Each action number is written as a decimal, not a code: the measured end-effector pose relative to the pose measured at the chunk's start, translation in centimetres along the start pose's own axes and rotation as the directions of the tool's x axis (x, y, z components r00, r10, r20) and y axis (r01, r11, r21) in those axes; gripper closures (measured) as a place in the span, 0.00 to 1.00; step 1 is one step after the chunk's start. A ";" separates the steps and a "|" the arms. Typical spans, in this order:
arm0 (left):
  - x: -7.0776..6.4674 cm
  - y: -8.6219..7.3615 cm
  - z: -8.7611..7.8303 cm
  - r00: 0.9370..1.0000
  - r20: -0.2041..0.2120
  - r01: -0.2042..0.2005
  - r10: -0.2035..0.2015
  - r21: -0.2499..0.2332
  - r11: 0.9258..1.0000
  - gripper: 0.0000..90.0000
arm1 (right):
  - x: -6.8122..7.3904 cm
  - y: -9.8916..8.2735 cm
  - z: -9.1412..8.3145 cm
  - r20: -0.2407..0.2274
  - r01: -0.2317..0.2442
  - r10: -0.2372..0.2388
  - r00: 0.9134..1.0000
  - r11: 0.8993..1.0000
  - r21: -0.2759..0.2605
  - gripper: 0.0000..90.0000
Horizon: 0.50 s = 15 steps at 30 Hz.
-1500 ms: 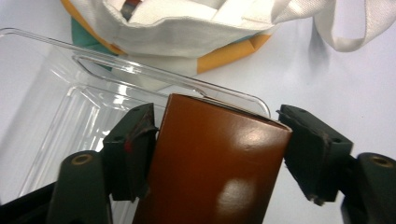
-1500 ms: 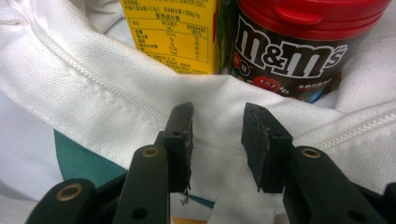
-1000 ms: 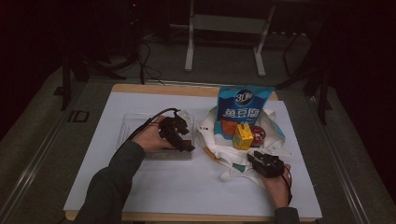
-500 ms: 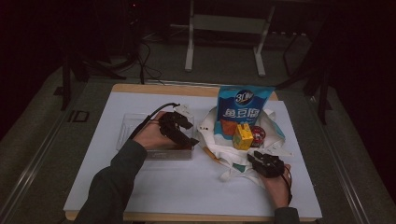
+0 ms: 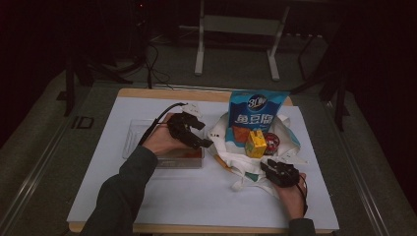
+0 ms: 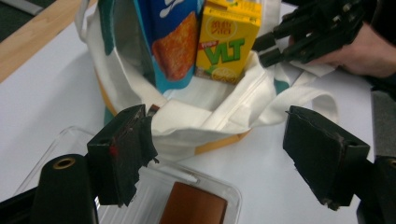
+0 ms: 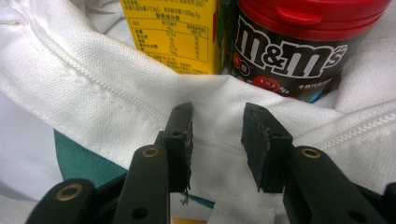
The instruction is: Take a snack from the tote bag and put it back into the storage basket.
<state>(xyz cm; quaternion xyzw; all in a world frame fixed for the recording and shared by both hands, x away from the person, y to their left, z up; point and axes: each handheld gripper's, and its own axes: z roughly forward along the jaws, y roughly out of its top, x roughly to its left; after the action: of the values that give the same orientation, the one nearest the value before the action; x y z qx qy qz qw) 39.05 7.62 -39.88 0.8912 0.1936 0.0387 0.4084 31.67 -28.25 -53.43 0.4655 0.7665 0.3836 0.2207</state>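
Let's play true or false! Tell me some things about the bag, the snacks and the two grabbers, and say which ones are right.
1. The white cloth tote bag holds a blue snack packet. True.
2. The yellow juice carton lies flat in the clear plastic tray. False: it stands upright in the bag, beside the packet.
3. The left gripper has its jaws wide apart, with nothing between the pads. True.
4. The dark tub with a red lid sits next to the yellow carton. True.
5. The right gripper is holding the red-lidded tub. False: its jaws are at the bag's white cloth edge, below the tub.
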 end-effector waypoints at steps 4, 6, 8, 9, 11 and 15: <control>-0.2 0.3 0.1 1.000 0.006 -0.012 0.012 -0.010 1.000 0.23 | 0.0 0.0 0.0 0.000 0.000 0.000 1.000 1.000 0.000 0.71; -0.4 0.5 0.2 1.000 0.000 -0.021 0.021 -0.012 1.000 0.24 | 0.0 0.0 0.0 0.000 0.000 0.000 1.000 1.000 0.000 0.71; -0.6 0.8 0.4 1.000 -0.007 -0.027 0.027 -0.019 0.999 0.26 | 0.0 0.0 0.0 0.000 0.001 -0.001 1.000 1.000 -0.001 0.71; -0.6 0.9 0.5 1.000 0.000 -0.027 0.027 -0.020 0.999 0.28 | 0.0 0.0 0.0 0.001 0.001 -0.001 1.000 1.000 0.000 0.71; -0.8 1.1 0.7 0.999 -0.013 -0.037 0.037 -0.029 0.999 0.38 | 0.0 0.0 0.0 0.000 0.000 0.000 1.000 1.000 -0.001 0.71; -1.0 1.5 1.1 1.000 -0.008 -0.030 0.029 -0.050 0.998 0.41 | 0.0 0.0 0.0 -0.001 0.000 0.000 1.000 1.000 -0.001 0.71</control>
<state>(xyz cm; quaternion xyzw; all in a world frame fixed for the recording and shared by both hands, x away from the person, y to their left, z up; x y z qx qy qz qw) 38.86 5.51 -39.40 0.8834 0.1809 0.0530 0.4291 31.67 -28.26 -53.43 0.4654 0.7662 0.3842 0.2206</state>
